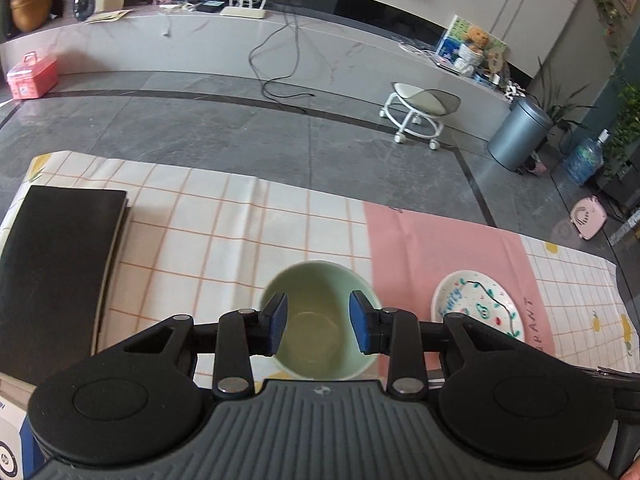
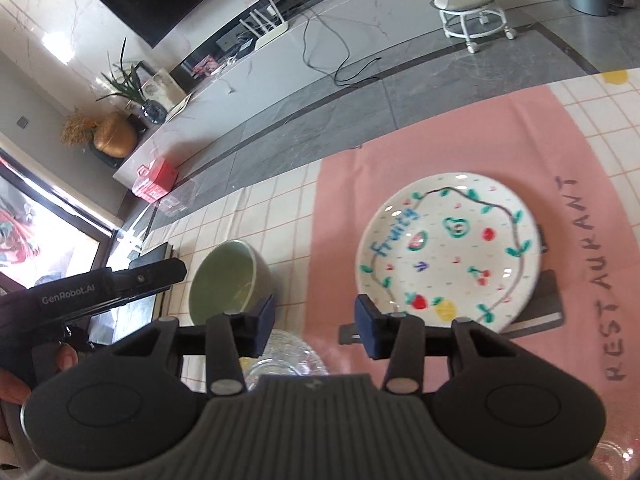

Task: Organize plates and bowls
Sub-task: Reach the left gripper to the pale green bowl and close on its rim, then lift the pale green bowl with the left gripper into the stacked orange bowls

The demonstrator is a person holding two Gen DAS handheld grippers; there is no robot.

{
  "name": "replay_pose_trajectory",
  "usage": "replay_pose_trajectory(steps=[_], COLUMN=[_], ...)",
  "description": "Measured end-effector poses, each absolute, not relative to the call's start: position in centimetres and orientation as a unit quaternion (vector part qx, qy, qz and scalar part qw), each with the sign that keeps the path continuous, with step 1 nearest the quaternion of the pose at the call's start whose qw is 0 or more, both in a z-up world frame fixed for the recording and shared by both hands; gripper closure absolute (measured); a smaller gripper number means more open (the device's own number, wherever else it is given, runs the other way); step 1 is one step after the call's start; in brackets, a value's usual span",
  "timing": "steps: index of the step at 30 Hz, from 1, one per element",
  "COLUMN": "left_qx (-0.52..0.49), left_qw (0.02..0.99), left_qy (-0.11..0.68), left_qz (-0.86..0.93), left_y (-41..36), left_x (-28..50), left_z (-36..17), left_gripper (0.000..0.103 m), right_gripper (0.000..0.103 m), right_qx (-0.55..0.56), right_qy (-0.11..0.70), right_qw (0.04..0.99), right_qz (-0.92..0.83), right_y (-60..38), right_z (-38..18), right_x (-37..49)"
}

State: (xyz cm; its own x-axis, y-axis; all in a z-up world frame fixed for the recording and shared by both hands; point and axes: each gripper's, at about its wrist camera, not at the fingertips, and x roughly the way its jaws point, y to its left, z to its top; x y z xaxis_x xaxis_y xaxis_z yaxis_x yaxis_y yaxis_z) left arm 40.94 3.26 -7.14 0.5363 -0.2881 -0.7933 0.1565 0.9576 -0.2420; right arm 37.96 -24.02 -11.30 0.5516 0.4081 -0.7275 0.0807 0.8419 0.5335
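Reading "Fruity" on plate (image 2: 448, 252), "RESTAURANT" on cloth (image 2: 592, 280); both grippers' fingers wide, holding nothing.

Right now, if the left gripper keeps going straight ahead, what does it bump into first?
Probably the green bowl. The open left gripper points into its mouth, so it would likely hit the inside, though depth is hard to judge.
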Motion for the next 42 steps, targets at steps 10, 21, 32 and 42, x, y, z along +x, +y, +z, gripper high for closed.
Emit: replay_pose_trajectory(steps=[10,21,32,42], left_qx=[-0.117,-0.097,-0.071,-0.074], left_qw=[0.855,0.849,0.854,0.873], left_qy=[0.492,0.507,0.507,0.474], left_qz=[-0.114,-0.114,-0.092,-0.091], left_y=[6.1,4.7,4.0,3.8], left_x=[42.3,43.1,42.8,39.5], left_z=[-11.8,-13.7,-13.3,-8.8], left_gripper=[0.065,0.073,0.092,0.093], right_gripper=[0.066,0.076,0.086,0.09], right_qx=[0.232,0.243,0.233,0.242], right_qy=[0.505,0.536,0.54,0.519], right_qw=[0.825,0.805,0.806,0.817], right_qz=[0.096,0.077,0.064,0.065], right_y=[-17.7,-15.9,-15.3,-16.0], right_z=[-12.8,-15.6,-15.6,-12.7], right_x=[41.8,43.9,44.1,41.7])
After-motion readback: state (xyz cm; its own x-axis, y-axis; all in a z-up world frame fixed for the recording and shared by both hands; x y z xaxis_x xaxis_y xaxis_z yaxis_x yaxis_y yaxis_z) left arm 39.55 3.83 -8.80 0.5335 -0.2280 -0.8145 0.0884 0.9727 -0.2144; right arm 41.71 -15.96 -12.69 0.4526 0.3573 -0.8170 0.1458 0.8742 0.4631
